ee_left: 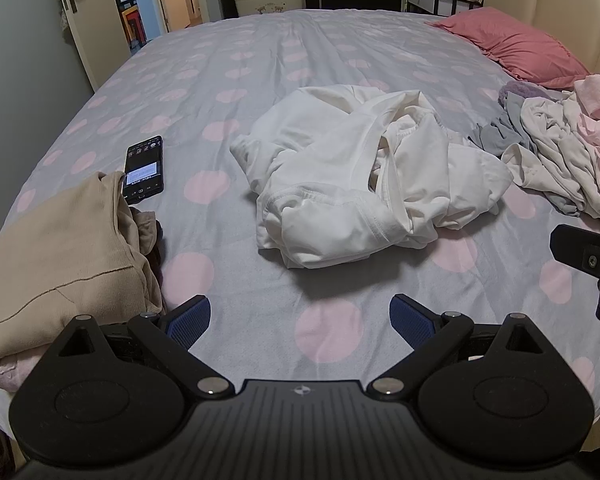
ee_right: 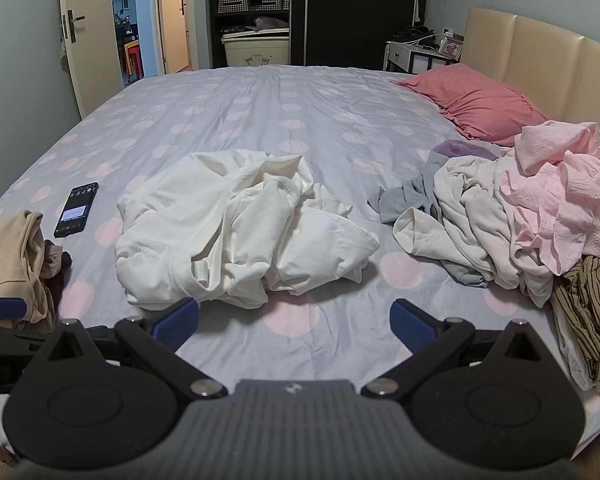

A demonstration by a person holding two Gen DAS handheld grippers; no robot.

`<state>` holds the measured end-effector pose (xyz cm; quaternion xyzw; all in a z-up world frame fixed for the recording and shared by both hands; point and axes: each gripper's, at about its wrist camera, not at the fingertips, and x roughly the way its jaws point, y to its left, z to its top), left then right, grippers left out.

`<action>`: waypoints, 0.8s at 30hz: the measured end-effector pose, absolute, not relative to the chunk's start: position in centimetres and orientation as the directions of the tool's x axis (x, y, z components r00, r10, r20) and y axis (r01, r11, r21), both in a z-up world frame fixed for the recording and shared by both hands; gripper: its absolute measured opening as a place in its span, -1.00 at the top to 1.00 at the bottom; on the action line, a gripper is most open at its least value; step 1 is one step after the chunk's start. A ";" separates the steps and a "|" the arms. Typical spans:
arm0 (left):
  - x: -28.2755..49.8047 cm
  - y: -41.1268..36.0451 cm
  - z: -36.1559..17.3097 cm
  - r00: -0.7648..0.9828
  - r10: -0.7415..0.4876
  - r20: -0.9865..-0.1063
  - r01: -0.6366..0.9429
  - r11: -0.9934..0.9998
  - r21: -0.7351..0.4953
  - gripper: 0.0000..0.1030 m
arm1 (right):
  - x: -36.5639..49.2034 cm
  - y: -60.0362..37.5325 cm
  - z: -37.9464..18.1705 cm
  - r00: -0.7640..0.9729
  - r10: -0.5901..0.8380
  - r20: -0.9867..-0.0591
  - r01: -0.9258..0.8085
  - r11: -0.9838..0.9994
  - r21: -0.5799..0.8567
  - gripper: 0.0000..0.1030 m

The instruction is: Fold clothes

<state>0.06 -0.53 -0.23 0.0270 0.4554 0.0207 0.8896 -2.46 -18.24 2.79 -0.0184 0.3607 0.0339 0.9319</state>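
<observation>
At lower left of the left wrist view sits a stack of folded garments topped by a beige ribbed knit top (ee_left: 56, 256), with a pale pink layer showing beneath its bottom edge; this reads as the finished portion of the job. Centre frame, a crumpled white cotton garment (ee_left: 364, 176) lies alone on the grey bedsheet with pink polka dots (ee_left: 260, 60), not yet spread or folded. It is bunched on itself, hems and a ribbed band turned outward, with deep creases; judged soft, light and likely to need flattening before any fold.

At right of the right wrist view, a loose heap of unfolded laundry (ee_right: 512, 216) remains: pale pink crinkled fabric, cream and grey pieces, and a brown striped item at the frame's lower right. Judgement: the task is early to midway, one small stack done, the white piece next in line, the heap outstanding.

Both tools hang near the bottom edge of their own views, short of the white garment. The left gripper (ee_left: 300, 316) has its blue-padded jaws spread wide and holds nothing. The right gripper (ee_right: 294, 320) is likewise spread and holds nothing.

Other items: a black smartphone with lit screen (ee_left: 144, 170) just beside the folded stack; a dusty-pink pillow (ee_left: 512, 46) at upper right
</observation>
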 end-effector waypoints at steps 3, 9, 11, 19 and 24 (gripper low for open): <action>0.0 -0.5 -0.3 0.585 0.062 -0.809 -0.012 0.998 0.067 -0.90 | -2.5 -18.2 2.8 0.737 0.050 -0.674 -0.077 0.997 -0.010 -0.99; 0.0 -0.6 -0.3 0.585 0.063 -0.809 -0.012 0.998 0.069 -0.90 | -2.4 -18.2 2.8 0.737 0.049 -0.674 -0.075 0.997 -0.009 -0.99; 0.0 -0.6 -0.3 0.585 0.063 -0.809 -0.011 0.998 0.070 -0.90 | -2.4 -18.2 2.8 0.737 0.050 -0.674 -0.075 0.997 -0.008 -0.99; 0.0 -0.7 -0.3 0.583 0.062 -0.810 -0.009 0.997 0.071 -0.90 | -2.4 -18.3 2.8 0.736 0.050 -0.675 -0.075 0.997 -0.008 -0.99; -0.1 -0.7 -0.3 0.582 0.063 -0.811 -0.009 0.997 0.071 -0.90 | -2.5 -18.3 2.9 0.736 0.051 -0.676 -0.077 0.997 -0.008 -0.99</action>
